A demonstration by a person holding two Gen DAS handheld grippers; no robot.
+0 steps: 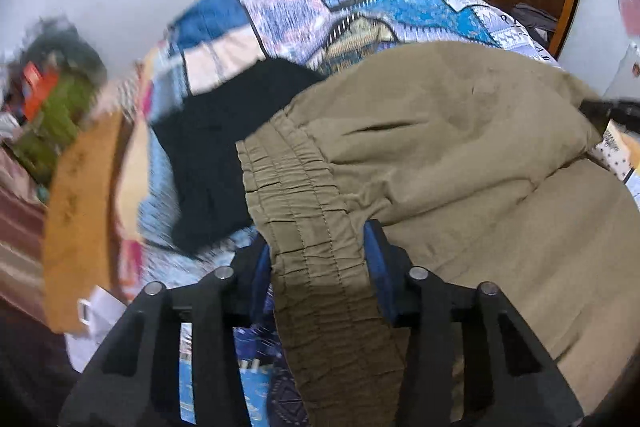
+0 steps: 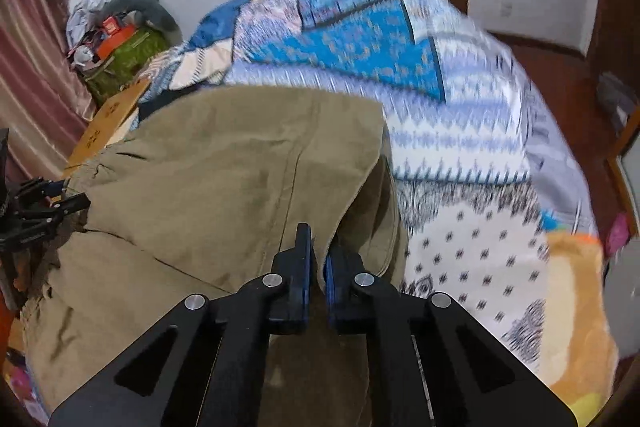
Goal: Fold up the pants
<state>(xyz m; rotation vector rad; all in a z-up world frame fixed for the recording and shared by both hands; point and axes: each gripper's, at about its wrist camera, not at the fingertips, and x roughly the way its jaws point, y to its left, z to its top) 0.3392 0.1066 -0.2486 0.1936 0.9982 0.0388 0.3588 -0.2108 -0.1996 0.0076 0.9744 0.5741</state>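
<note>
My left gripper (image 1: pixel 320 247) pinches the khaki pants' (image 1: pixel 440 131) elastic waistband (image 1: pixel 296 195); my right gripper (image 2: pixel 318 259) clamps the far leg, long axis between my 2 hands.

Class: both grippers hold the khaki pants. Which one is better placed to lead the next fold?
Probably the left gripper: it spans the pants' elastic waistband, while the right gripper pinches only a side edge.

Olive-khaki pants (image 1: pixel 460 147) were seen on a bedspread (image 2: pixel 460 131) patterned in blue, white and black patchwork. A black garment (image 1: pixel 208 147) and an orange-tan cardboard box (image 1: pixel 80 219) were seen beside them.
</note>
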